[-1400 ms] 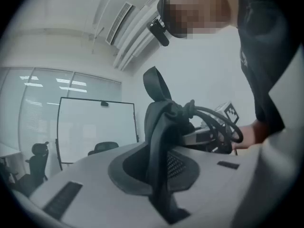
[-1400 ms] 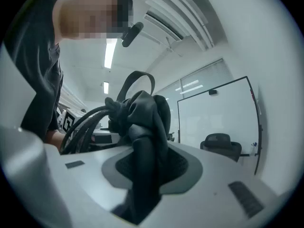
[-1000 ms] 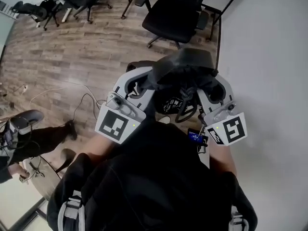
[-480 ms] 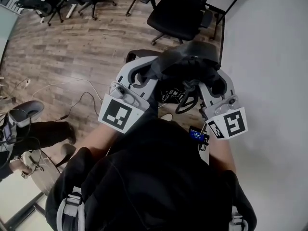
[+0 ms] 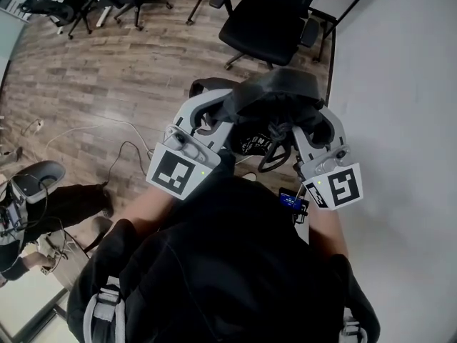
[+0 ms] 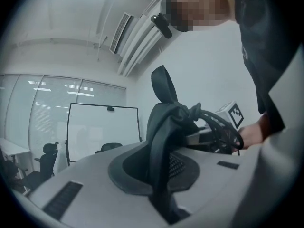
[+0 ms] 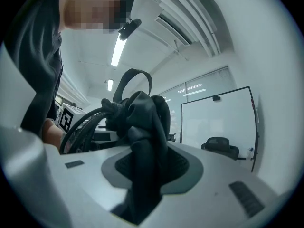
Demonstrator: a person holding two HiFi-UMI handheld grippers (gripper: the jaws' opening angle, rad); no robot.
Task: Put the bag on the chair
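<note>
Left gripper and right gripper fingers pinch bag.

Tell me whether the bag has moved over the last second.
Yes, slightly: the bag has edged toward the office chair, narrowing their gap.

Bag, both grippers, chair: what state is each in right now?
bag: lifted, held between both grippers, not yet on the chair.
left gripper: shut on a fold of the bag.
right gripper: shut on a fold of the bag.
chair: upright, seat empty.
</note>
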